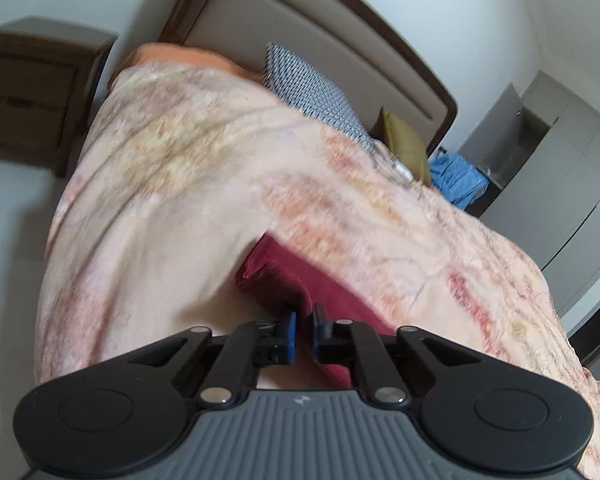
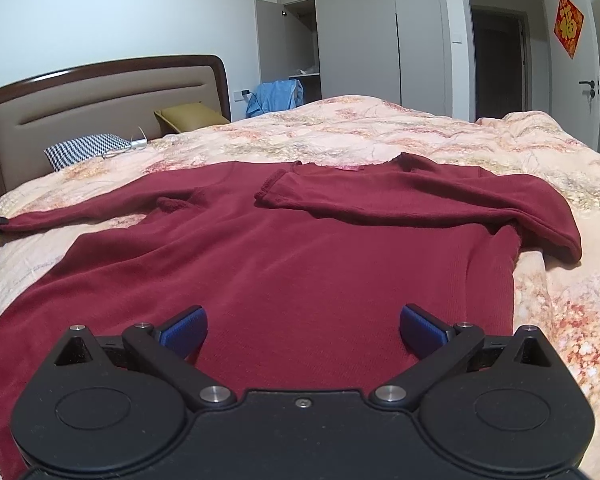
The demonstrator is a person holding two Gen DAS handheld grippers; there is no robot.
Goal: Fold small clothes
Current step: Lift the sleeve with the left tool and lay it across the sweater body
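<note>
A dark red sweater (image 2: 284, 248) is spread on the bed's floral quilt (image 2: 400, 128). Its sleeve cuff (image 1: 268, 276) is clamped in the left gripper (image 1: 304, 334); the right gripper (image 2: 302, 330) is held with jaws apart.

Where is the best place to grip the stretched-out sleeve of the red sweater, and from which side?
Probably the sleeve at its cuff end, approached from the bed's left edge: it lies flat, pointing outward. The left gripper seems shut there.
</note>
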